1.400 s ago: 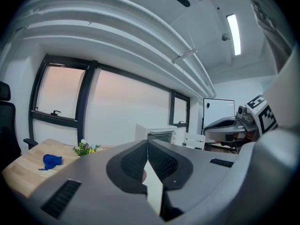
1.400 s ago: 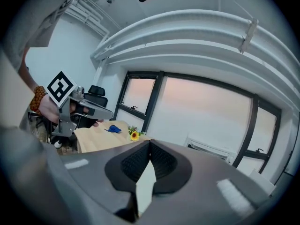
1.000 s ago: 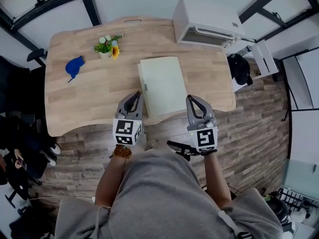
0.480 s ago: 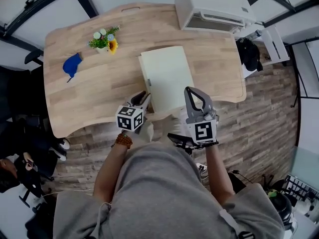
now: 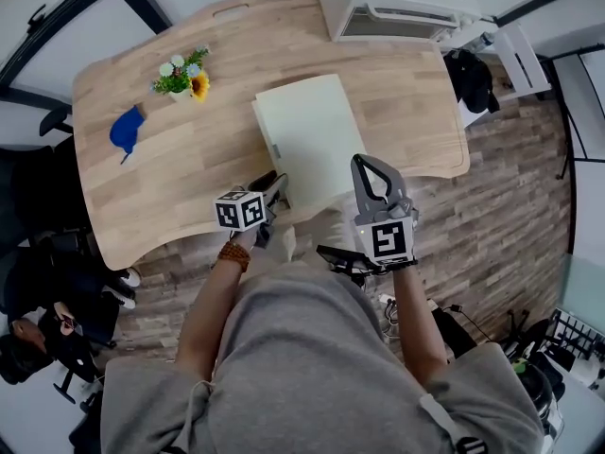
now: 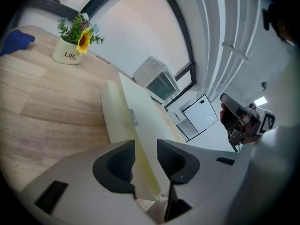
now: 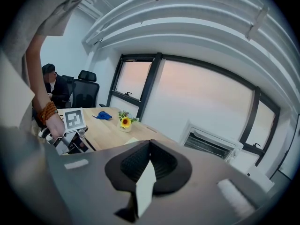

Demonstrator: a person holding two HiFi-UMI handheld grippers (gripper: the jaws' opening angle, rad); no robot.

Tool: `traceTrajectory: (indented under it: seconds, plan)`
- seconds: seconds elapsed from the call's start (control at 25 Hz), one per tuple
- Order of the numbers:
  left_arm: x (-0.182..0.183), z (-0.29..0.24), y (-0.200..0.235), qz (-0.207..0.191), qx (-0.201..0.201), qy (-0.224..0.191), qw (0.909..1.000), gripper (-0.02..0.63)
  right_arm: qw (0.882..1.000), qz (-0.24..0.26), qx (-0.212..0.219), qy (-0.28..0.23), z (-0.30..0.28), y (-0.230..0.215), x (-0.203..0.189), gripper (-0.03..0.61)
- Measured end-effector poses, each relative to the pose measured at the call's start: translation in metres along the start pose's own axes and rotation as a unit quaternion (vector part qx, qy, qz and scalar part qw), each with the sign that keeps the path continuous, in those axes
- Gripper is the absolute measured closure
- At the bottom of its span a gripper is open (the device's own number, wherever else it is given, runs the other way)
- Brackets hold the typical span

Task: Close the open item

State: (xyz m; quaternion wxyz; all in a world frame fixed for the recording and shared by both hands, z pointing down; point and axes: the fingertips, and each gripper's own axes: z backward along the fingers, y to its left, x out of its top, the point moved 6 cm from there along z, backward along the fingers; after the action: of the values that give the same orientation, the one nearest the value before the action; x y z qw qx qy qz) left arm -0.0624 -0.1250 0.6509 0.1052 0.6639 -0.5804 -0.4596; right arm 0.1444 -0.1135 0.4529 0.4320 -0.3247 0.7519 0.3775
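Cream folder [image 5: 307, 140] cover passes between the opening jaws of your left gripper [image 6: 146, 156], its near corner hidden behind them. Your right gripper [image 7: 150, 149] clamps a white sheet [image 7: 146, 184], cut off below. A second ago the left jaws were closed.

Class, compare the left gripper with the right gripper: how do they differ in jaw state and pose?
The left gripper has its jaws opening, with the edge of the cream folder loose between them; the right gripper has its jaws shut on the cream folder. The left gripper angles forward and to the right; the right gripper points almost straight ahead. Both sit at the cream folder's near edge.
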Motion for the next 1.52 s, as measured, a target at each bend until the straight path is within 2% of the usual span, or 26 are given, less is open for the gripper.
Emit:
traceTrajectory:
  seconds: [0.32,0.56,0.64,0.72,0.84,0.96,1.04,1.2,1.32,1.44,1.52]
  plan:
    - [-0.004,-0.017,0.001,0.039,-0.014,0.003,0.9991,0.479,1.0,-0.008,-0.012,0.002,0.006,-0.003,-0.007,0.568]
    - [0.004,-0.019,-0.012,0.046,-0.035,-0.003,0.9983,0.48,1.0,-0.005,-0.012,0.014,0.009,-0.002,-0.02,0.568]
    - [0.01,-0.016,-0.018,0.046,-0.042,-0.013,0.998,0.507,1.0,-0.001,-0.009,0.023,0.01,-0.002,-0.027,0.568]
    - [0.017,-0.012,-0.024,0.044,-0.046,-0.026,0.9976,0.565,1.0,-0.002,-0.003,0.022,0.011,0.0,-0.036,0.568]
    - [0.03,-0.007,-0.036,0.055,-0.067,-0.037,0.9956,0.581,1.0,0.003,0.015,0.017,0.009,0.005,-0.046,0.568]
    - [0.048,-0.008,-0.051,0.083,-0.088,-0.042,0.9918,0.594,0.999,0.017,0.04,0.019,0.007,0.01,-0.055,0.566]
    - [0.061,-0.012,-0.063,0.104,-0.1,-0.044,0.9885,0.6,0.998,0.028,0.061,0.02,0.003,0.016,-0.058,0.482]
    - [0.085,-0.017,-0.085,0.135,-0.112,-0.053,0.983,0.603,0.992,0.05,0.116,0.015,-0.003,0.033,-0.056,0.387]
    - [0.093,-0.02,-0.096,0.157,-0.129,-0.058,0.9774,0.603,0.985,0.065,0.16,0.02,-0.006,0.051,-0.059,0.264]
    - [0.095,-0.025,-0.104,0.205,-0.16,-0.063,0.9635,0.601,0.983,0.079,0.161,0.033,-0.011,0.061,-0.068,0.253]
    - [0.096,-0.029,-0.109,0.221,-0.176,-0.06,0.9573,0.598,0.985,0.081,0.15,0.041,-0.015,0.063,-0.079,0.249]
